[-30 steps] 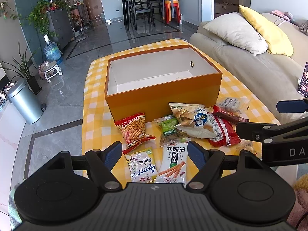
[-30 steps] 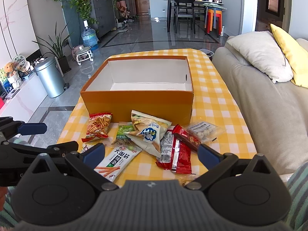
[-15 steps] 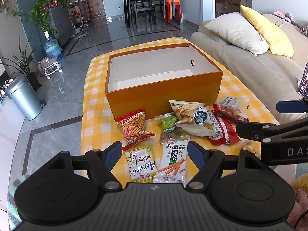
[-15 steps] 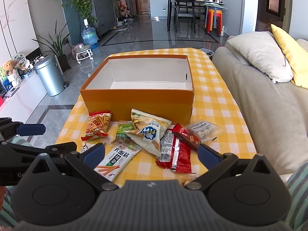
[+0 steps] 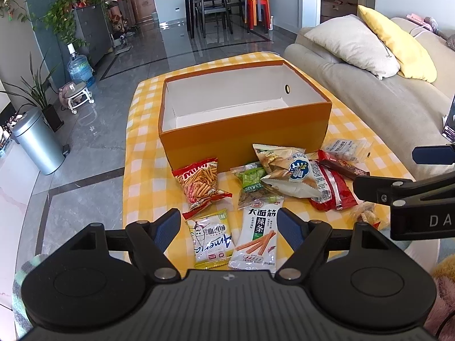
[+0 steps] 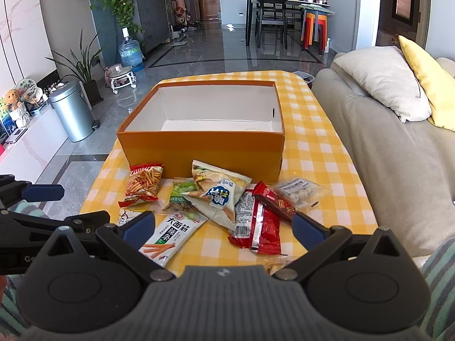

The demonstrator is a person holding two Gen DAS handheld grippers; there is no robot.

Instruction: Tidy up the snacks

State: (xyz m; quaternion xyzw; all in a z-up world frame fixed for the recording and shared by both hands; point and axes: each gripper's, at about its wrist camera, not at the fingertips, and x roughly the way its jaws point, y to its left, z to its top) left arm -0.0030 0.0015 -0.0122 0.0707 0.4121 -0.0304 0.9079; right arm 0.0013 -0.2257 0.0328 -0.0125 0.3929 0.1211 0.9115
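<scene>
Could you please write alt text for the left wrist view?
An empty orange box sits on a yellow checked tablecloth with snack packets scattered before it. The open left gripper hovers over the nearest packets, holding nothing.

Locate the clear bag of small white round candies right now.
In the right wrist view, the clear candy bag lies on the checked tablecloth by the orange box's front right corner, beside the dark red bar wrapper.
</scene>
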